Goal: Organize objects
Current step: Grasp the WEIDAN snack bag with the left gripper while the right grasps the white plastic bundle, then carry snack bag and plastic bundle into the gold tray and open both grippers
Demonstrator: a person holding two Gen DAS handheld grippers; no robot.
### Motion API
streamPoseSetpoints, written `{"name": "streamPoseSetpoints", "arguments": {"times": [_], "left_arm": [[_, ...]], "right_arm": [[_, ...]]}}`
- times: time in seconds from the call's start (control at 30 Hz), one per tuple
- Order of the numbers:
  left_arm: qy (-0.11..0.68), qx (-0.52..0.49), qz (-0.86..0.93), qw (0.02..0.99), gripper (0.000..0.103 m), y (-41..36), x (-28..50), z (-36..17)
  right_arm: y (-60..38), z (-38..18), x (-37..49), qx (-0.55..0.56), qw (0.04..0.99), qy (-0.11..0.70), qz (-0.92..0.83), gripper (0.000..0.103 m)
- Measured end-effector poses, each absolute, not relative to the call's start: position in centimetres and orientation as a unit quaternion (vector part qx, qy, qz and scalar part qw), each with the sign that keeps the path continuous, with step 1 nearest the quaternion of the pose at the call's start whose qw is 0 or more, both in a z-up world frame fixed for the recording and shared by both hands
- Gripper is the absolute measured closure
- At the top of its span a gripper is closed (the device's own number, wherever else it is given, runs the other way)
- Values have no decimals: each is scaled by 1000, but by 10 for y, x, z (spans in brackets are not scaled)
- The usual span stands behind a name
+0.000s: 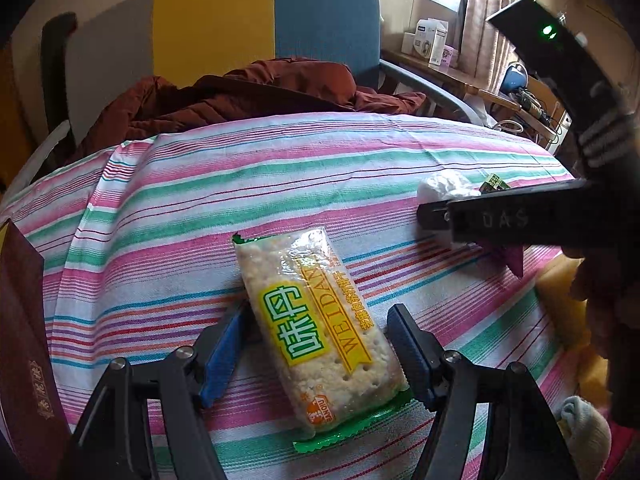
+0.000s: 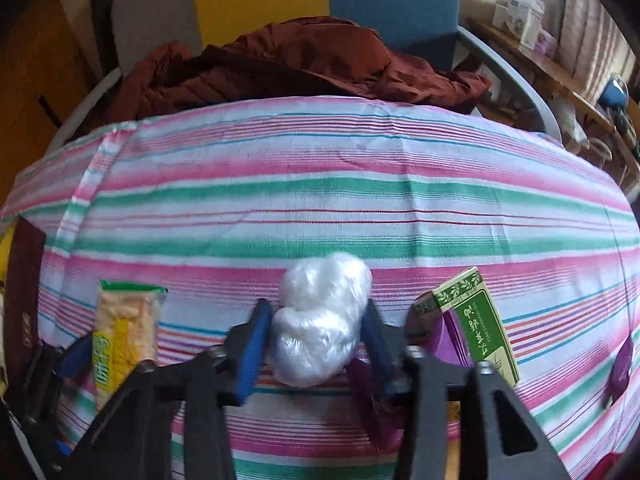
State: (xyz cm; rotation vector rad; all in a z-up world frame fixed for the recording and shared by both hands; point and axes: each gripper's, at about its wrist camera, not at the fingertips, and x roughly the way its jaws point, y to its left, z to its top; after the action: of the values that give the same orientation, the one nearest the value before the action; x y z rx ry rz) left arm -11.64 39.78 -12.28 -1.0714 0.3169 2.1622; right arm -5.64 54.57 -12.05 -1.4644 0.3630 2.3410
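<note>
A cracker packet point(image 1: 316, 328) with a yellow and green label lies on the striped cloth point(image 1: 240, 184). My left gripper point(image 1: 316, 340) is open, its blue pads on either side of the packet with a gap to each. The packet also shows in the right wrist view point(image 2: 124, 328). My right gripper point(image 2: 316, 332) holds a white crumpled plastic bundle point(image 2: 320, 320) between its blue pads, which touch both sides. In the left wrist view the right gripper point(image 1: 500, 220) is at the right, with the bundle point(image 1: 444, 186) at its tip.
A green tea box point(image 2: 476, 320) leans on purple pieces point(image 2: 452, 340) right of the bundle. A dark red book point(image 1: 24, 340) lies at the left edge. A brown jacket point(image 1: 240, 96) lies on the chair behind the table. A sock point(image 1: 584, 428) lies at lower right.
</note>
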Motion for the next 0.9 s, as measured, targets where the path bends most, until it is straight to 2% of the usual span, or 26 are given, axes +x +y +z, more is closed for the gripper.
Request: {"name": "streamPoseSetpoints", "arguments": {"times": [0.1,0.23,0.27,0.53,0.9], "left_arm": [[121,-413,834,345,35,397,-116,-123],[97,-415,841,332,55,387,-122,-120],[84,-419,841,332,56,384,-125,-119],[45,-440,827,348,57,367,-123,-114],[51,-440,828,345,57,331,-84,-77]], "right_arm": [[548,-111,-53,-500,165,145,838,66],[543,-98,-52,-485,149,150,849,66],[542,-96,-52,-481,144,151,851,66],[525,-88,-54,-472,111,146,863,66],[492,-94,-57,-487,57,110,865,66]]}}
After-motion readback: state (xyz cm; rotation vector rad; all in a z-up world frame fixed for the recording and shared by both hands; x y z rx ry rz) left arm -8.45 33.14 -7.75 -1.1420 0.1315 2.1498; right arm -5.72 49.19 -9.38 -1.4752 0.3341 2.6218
